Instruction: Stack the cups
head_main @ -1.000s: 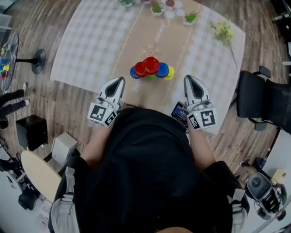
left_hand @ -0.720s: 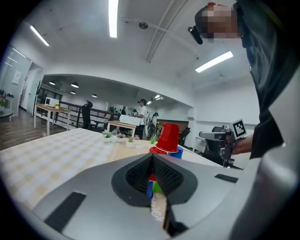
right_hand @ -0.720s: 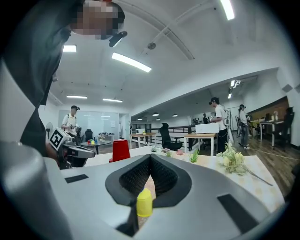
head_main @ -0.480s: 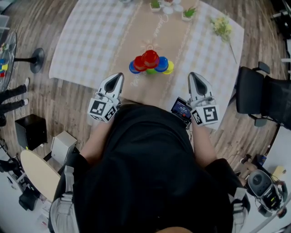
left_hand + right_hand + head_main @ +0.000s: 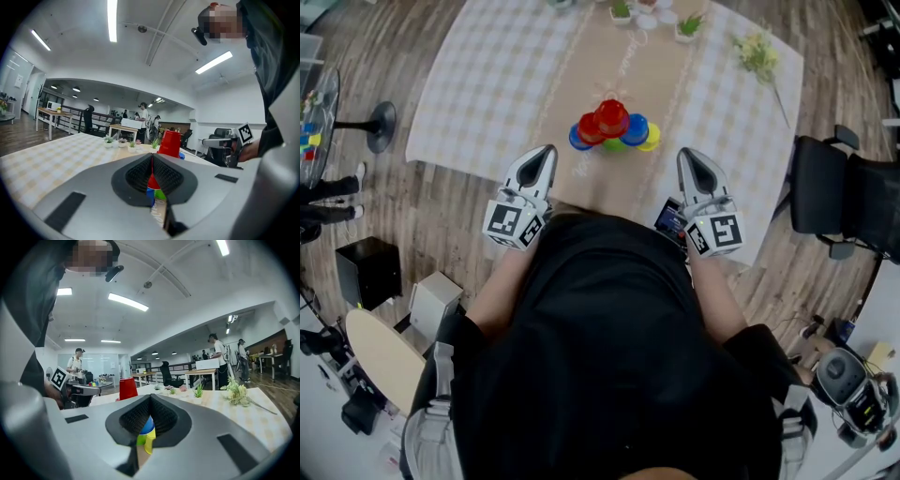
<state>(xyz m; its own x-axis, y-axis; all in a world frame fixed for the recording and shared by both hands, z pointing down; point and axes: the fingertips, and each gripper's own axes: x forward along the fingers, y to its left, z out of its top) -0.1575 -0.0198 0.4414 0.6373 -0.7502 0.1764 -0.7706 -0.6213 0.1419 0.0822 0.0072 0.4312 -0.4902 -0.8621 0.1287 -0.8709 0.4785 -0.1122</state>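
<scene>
A person stands at a table (image 5: 478, 84) with a gripper in each hand and a tight bunch of cups (image 5: 614, 129) dead ahead on the tan runner (image 5: 581, 56). The left gripper (image 5: 546, 156) has its jaws together on nothing. The right gripper (image 5: 688, 161) is likewise closed and empty.

The bunch lies forward of both tools and between them: ahead and to the right of the left gripper, ahead and to the left of the right. It spreads side to side across the person's front. Each end sits near one gripper's tip, with the left perhaps a shade nearer.

The head view gives a count of six:
- two red cups (image 5: 612, 117)
- two blue cups (image 5: 635, 129)
- one green cup (image 5: 614, 144)
- one yellow cup (image 5: 651, 139)

All appear to touch. In the left gripper view one red cup stands upside down, above the rest (whether it rests on them cannot be told). The scene would suit a pile already built as well as cups gathered for nesting.
</scene>
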